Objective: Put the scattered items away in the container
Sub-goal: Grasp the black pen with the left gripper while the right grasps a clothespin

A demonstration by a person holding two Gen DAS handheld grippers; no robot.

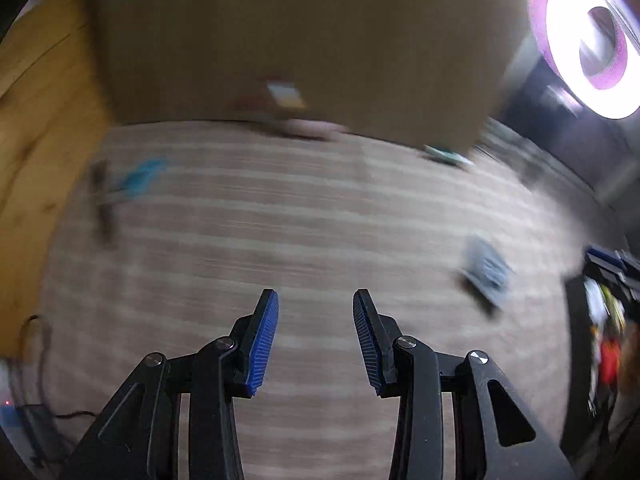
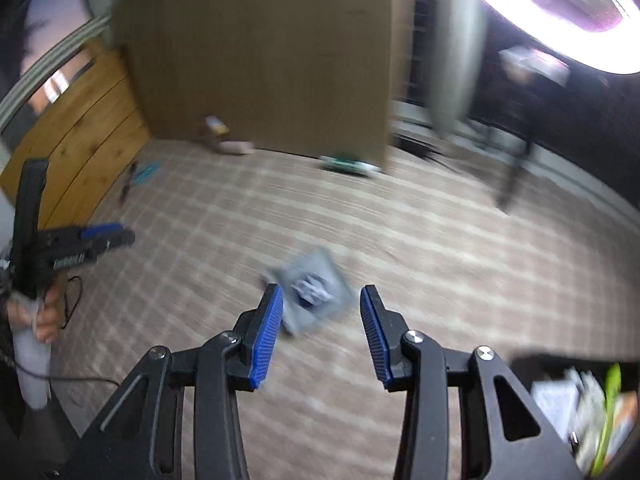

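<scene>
No writing is sharp enough for me to read; even the white lettering on my left tongs (image 2: 106,236) is smeared. Both left and right tongs (image 2: 322,300) gape apart, gripping nothing, above the checked floor (image 2: 420,248); a grey packet (image 2: 316,292) lies just beyond the right ones, the bin (image 2: 532,364) of oddments near right. Farther off lie a blue item (image 2: 146,172) and a green one (image 2: 342,163) by a brown board (image 2: 260,52).

Rug (image 2: 420,240) beige w/ pale plaid; tongs' pads (image 2: 269,336) blue; packet (image 2: 312,292) grey; container (image 2: 532,364) black.
</scene>
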